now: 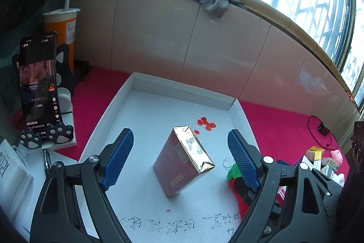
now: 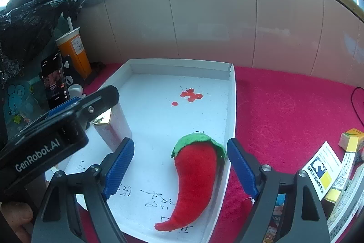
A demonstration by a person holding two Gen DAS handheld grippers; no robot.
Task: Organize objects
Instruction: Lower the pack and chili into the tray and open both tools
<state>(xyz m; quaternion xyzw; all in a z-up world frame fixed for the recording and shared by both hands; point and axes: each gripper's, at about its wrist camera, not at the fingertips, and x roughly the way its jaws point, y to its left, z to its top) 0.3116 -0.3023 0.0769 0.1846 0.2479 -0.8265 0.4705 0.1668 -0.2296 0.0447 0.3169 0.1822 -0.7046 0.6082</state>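
**A:** Where do the two things stand?

**B:** Both lie inside the white tray (image 2: 231,106) on the red-covered table (image 2: 284,106). The red box (image 1: 182,163) with the gold top sits near the tray's middle, tipped on one edge. The plush chili (image 2: 195,179) lies along the tray's right wall, green cap towards the far end, tip towards the near end.

**A:** And the tongs?

**B:** The left tongs (image 1: 179,156) are spread wide, blue pads well clear of the box on either side; nothing is gripped. The right tongs (image 2: 179,165) are likewise wide apart around the chili. One pad is close beside the cap, but neither pad presses on it.

**A:** So both are let go?

**B:** That is my reading: each thing rests on the tray floor by its own weight. The tray looks like the collecting place, which would explain why the tongs stand open over it.

**A:** Why side by side?

**B:** Probably so the two hands don't collide; the left tool's body already crowds the left of the right-hand view.

**A:** What's left?

**B:** Small boxes (image 2: 350,140) and leaflets lie loose at the right on the table, outside the tray. Those seem the likely next picks. The red blotches (image 2: 191,95) at the far end of the tray floor look like stains, not objects. The phone (image 1: 38,83) on its stand and the orange cup (image 1: 61,29) at the far left seem not part of the job.
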